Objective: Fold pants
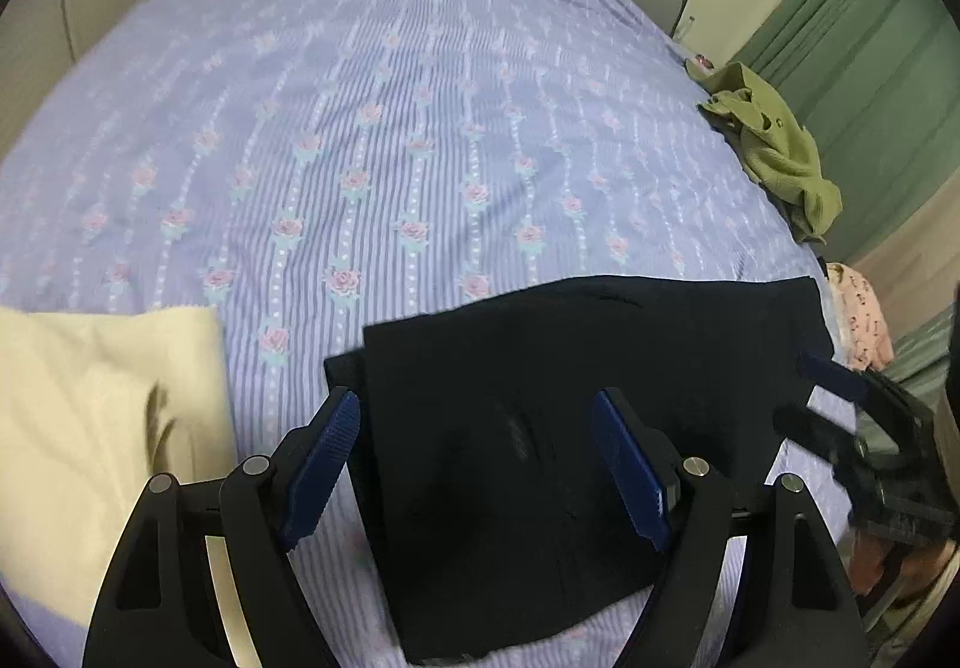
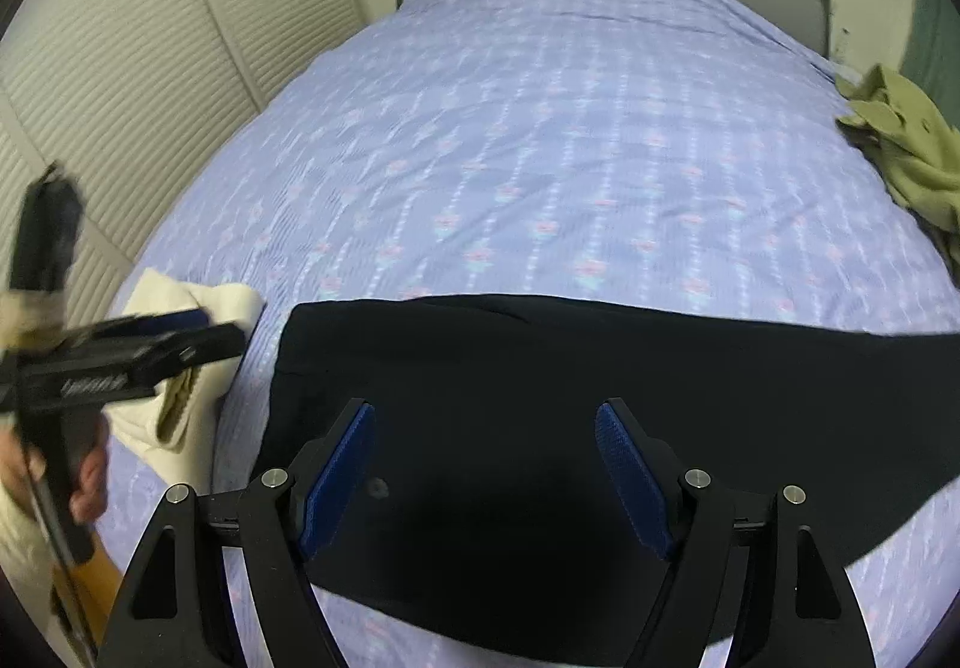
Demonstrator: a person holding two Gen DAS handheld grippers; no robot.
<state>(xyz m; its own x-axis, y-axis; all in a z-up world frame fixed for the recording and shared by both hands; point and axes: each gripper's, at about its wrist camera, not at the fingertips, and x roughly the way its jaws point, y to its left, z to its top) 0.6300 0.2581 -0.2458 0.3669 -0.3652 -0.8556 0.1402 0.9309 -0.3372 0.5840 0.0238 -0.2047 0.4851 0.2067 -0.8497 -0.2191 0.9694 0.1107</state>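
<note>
Left wrist view: the left gripper (image 1: pixel 477 467) hangs above the dark pants (image 1: pixel 576 428) folded on the bed (image 1: pixel 420 98), fingers (image 1: pixel 324 464) spread, holding nothing; right wrist view: the right gripper (image 2: pixel 486 479) hovers over the pants (image 2: pixel 600 398), fingers (image 2: pixel 630 476) released, a cream cloth (image 2: pixel 180 308) to the left

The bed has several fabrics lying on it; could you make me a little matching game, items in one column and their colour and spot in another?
Things:
1. pants
2. crumpled garment
3. folded cloth
4. bedspread

Descriptions:
A. lilac with pink flowers, covering the bed
B. olive green, at the bed's right edge
C. dark navy, lying flat at the near edge below both grippers' open fingers
D. cream, at the near left corner

Pairs: 1-C, 2-B, 3-D, 4-A
</note>
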